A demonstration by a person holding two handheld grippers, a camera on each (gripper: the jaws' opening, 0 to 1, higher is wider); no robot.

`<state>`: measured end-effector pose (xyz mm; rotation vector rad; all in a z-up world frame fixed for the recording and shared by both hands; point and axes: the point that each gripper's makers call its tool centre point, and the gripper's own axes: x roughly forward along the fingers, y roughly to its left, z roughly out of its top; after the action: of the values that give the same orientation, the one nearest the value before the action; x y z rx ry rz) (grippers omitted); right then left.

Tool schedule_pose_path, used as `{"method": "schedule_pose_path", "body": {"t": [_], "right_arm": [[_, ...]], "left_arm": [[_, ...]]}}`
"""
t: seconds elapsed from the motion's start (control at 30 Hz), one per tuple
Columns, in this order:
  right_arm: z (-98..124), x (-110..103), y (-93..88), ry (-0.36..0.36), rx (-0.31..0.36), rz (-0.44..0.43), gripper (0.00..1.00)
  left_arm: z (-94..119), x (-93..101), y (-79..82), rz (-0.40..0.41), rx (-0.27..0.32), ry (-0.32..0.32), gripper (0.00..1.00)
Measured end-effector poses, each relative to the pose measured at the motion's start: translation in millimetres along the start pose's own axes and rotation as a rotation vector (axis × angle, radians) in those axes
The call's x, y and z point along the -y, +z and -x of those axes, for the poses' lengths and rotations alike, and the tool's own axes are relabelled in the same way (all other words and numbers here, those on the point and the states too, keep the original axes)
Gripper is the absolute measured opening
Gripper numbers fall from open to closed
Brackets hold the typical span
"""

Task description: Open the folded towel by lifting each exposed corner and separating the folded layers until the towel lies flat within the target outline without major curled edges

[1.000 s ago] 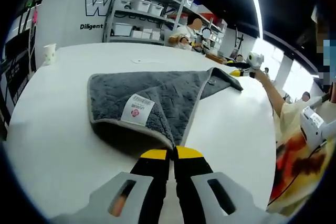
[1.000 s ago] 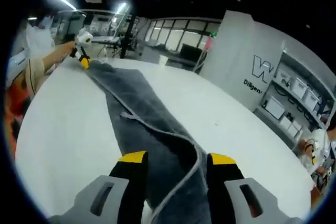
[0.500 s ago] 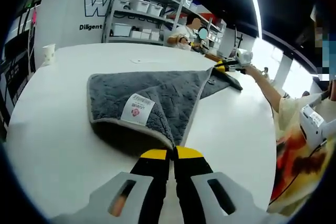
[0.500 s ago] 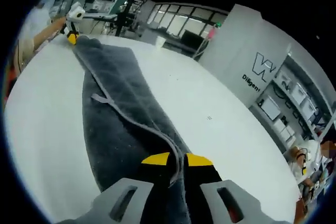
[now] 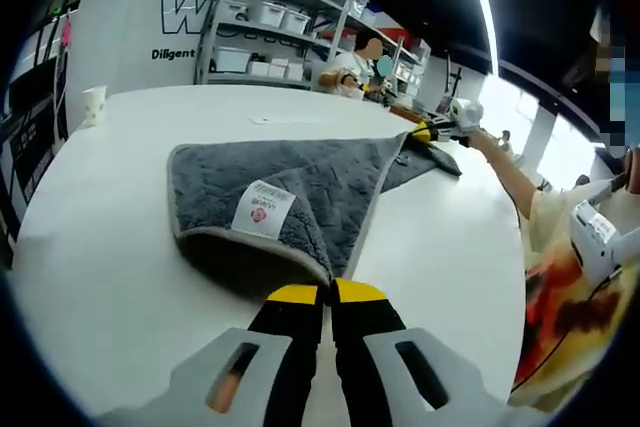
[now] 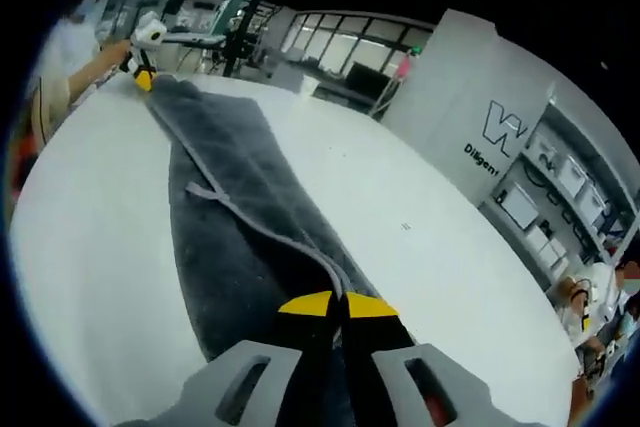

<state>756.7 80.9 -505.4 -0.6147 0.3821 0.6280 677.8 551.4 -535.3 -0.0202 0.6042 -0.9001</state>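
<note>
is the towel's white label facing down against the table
No, the white label sits face-up on the grey towel, printing visible.

The right gripper (image 6: 336,304), whose jaws stood apart astride the towel (image 6: 235,222) a second ago, is now clamped on its grey-trimmed edge, lifting that far corner slightly off the table (image 5: 110,247).

White round table (image 5: 120,247), matte top. Grey towel (image 5: 300,182) lying directly on it, still folded, stretched lengthwise ahead of the right gripper's jaws (image 6: 250,237); white label patch (image 5: 263,209) facing up just ahead of the left gripper's jaws. Paper cup (image 5: 94,103) upright near the rim, far left of the left gripper. Small paper slip (image 5: 272,119) flat beyond the towel.
</note>
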Motion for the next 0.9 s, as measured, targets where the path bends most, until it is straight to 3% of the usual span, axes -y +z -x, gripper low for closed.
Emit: {"method": "schedule_pose_path", "body": {"t": [0.43, 0.6, 0.9], "right_arm": [[62.0, -40.1, 7.2, 0.11, 0.071, -0.033, 0.0], [78.3, -64.9, 0.5, 0.172, 0.043, 0.002, 0.0], [100.0, -104.4, -11.0, 0.258, 0.007, 0.031, 0.0]], "left_arm": [[16.0, -3.1, 16.5, 0.057, 0.086, 0.007, 0.03], [25.0, -2.2, 19.9, 0.097, 0.118, 0.005, 0.03], [37.2, 2.2, 12.9, 0.1, 0.11, 0.018, 0.03]]}}
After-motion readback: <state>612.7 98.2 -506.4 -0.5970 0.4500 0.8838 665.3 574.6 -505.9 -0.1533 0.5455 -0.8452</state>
